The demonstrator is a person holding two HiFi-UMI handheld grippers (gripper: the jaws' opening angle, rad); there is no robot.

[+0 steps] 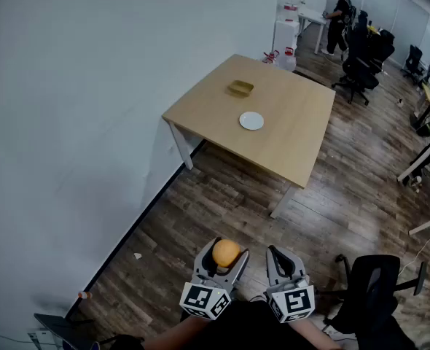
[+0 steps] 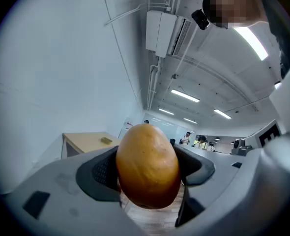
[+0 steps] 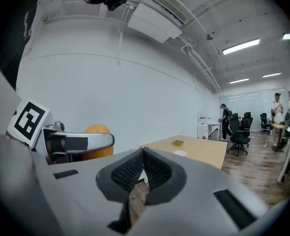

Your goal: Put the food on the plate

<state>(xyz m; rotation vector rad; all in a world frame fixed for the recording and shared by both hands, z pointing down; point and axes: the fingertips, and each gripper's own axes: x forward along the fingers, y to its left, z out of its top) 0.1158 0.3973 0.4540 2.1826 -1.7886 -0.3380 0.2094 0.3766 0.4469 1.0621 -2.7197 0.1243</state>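
Food gripped, not yet plated.
Head view: left gripper (image 1: 224, 259) clamps the orange food (image 1: 226, 252), well apart from the empty white plate (image 1: 251, 120) on the table (image 1: 295, 133). Left gripper view: jaws squeeze its sides. Right gripper view: right gripper (image 3: 142, 156) closed, empty.

The light wooden surface (image 1: 295, 148) stands well ahead of the jaws. On it lie a white plate (image 1: 251, 120) and, farther off, a small yellowish container (image 1: 240, 87), apart.
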